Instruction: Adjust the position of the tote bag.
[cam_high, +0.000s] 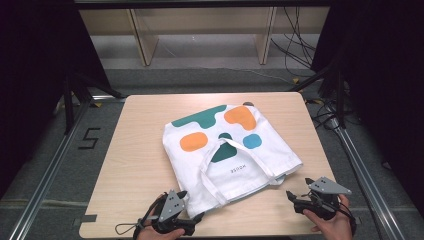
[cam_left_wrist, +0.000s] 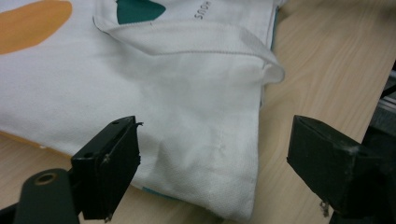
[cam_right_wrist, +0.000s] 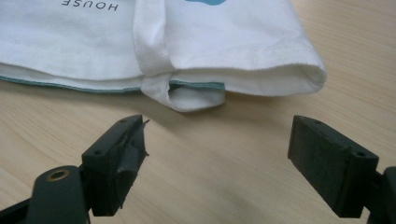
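A white tote bag (cam_high: 225, 150) with teal, orange and blue blobs lies flat in the middle of the wooden table (cam_high: 135, 165), its handles (cam_high: 212, 155) folded over it and its mouth toward me. My left gripper (cam_high: 191, 205) is open at the bag's near left corner. In the left gripper view, that gripper (cam_left_wrist: 215, 154) has the corner of the bag (cam_left_wrist: 196, 116) lying between its spread jaws. My right gripper (cam_high: 299, 188) is open just off the bag's near right corner. In the right gripper view, that gripper (cam_right_wrist: 217, 149) hovers over bare table short of the bag's folded edge (cam_right_wrist: 261, 79).
Wooden shelf legs (cam_high: 145, 40) and loose cables (cam_high: 295, 45) lie beyond the table's far edge. Metal rails (cam_high: 50, 175) run along both sides of the table. A "5" mark (cam_high: 89, 138) is on the floor at left. Bare tabletop surrounds the bag.
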